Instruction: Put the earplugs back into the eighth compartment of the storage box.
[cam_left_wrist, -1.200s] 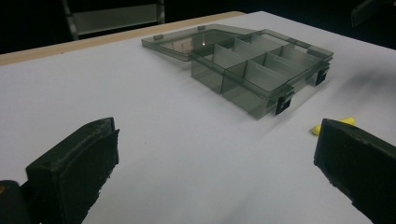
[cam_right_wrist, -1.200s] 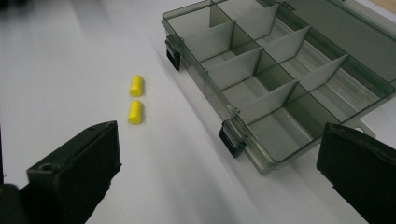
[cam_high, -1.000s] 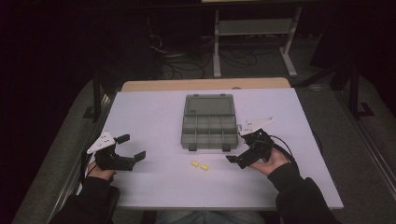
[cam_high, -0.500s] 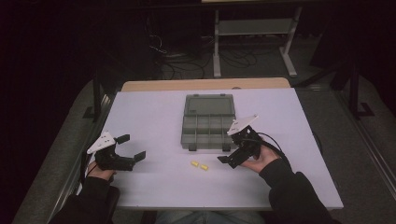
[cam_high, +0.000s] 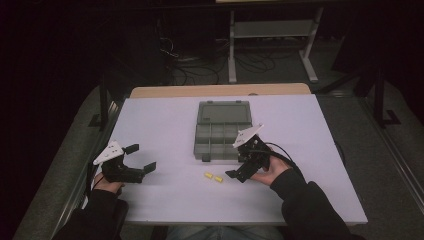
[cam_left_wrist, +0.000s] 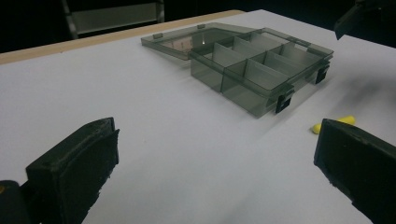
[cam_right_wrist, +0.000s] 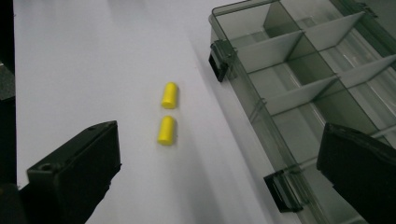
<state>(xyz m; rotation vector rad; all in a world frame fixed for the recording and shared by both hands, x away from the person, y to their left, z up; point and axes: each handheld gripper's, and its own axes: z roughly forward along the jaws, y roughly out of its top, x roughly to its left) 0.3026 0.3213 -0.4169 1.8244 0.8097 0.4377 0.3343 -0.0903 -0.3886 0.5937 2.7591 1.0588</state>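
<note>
Since a moment ago my right gripper (cam_high: 239, 170) has slid left toward the two yellow cylinders (cam_right_wrist: 167, 113), jaws spread wide like my left gripper (cam_high: 140, 159), beside one open grey compartment box (cam_high: 220, 132) with nothing inside, cylinders lying end-to-end, parallel to its front wall.

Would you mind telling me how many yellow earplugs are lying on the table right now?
2. One yellow plug and a second plug lie end to end, slightly apart, on the white table just in front of the open organizer box. Its visible compartments look empty.
</note>
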